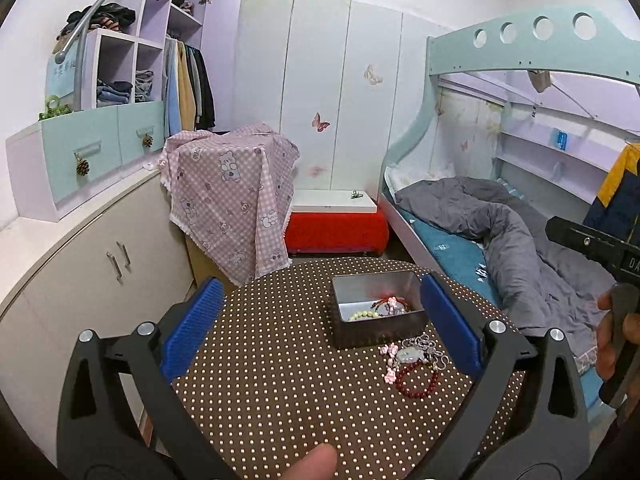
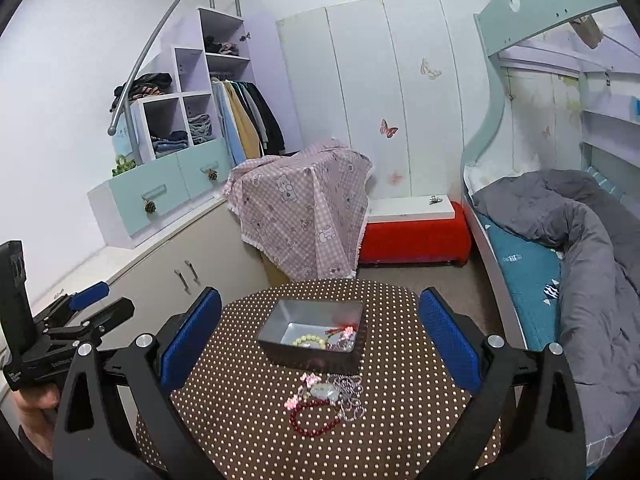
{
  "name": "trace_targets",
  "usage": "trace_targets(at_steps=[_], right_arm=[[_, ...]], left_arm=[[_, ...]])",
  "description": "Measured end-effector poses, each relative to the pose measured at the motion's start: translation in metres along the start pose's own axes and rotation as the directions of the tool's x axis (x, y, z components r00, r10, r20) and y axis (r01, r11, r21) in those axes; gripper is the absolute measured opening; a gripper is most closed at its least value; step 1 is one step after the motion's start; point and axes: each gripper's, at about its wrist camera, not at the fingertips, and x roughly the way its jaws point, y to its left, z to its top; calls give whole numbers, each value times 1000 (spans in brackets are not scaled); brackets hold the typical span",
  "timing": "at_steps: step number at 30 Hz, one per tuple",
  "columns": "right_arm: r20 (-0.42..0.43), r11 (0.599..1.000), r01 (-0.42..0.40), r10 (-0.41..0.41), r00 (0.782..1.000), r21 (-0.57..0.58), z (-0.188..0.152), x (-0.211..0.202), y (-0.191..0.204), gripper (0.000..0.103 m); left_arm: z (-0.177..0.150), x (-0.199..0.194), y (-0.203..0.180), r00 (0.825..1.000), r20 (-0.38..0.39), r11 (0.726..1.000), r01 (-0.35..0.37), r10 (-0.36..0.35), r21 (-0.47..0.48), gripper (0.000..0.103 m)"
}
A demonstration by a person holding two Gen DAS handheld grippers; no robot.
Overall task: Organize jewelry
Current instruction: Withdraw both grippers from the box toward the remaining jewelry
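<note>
A grey metal tin sits on the round brown dotted table. Inside it lie a pale green bead bracelet and a red-and-pink piece. In front of the tin lies a pile: a red bead bracelet, a pink flower bracelet and a silver chain. My left gripper is open above the table, empty. My right gripper is open and empty, with the tin and pile ahead between its fingers.
A bunk bed with a grey duvet stands to the right. A beige cabinet is on the left. A box draped in pink checked cloth and a red bench stand beyond the table.
</note>
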Motion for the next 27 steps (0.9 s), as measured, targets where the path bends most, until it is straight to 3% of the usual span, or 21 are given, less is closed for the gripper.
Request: trace_targets(at_steps=[5, 20, 24, 27], right_arm=[[-9, 1000, -6, 6, 1000, -22, -14, -5, 4, 95], [-101, 999, 24, -22, 995, 21, -57, 13, -15, 95], [-116, 999, 32, -27, 993, 37, -65, 18, -21, 95], [-130, 998, 37, -31, 991, 50, -70, 23, -27, 95]], left_arm=[[-14, -5, 3, 1000, -1, 1000, -13, 13, -11, 97], [-63, 20, -5, 993, -120, 1000, 7, -10, -22, 97], [-73, 37, -22, 985, -168, 999, 32, -30, 9, 97], [-89, 66, -42, 967, -253, 998, 37, -22, 51, 97]])
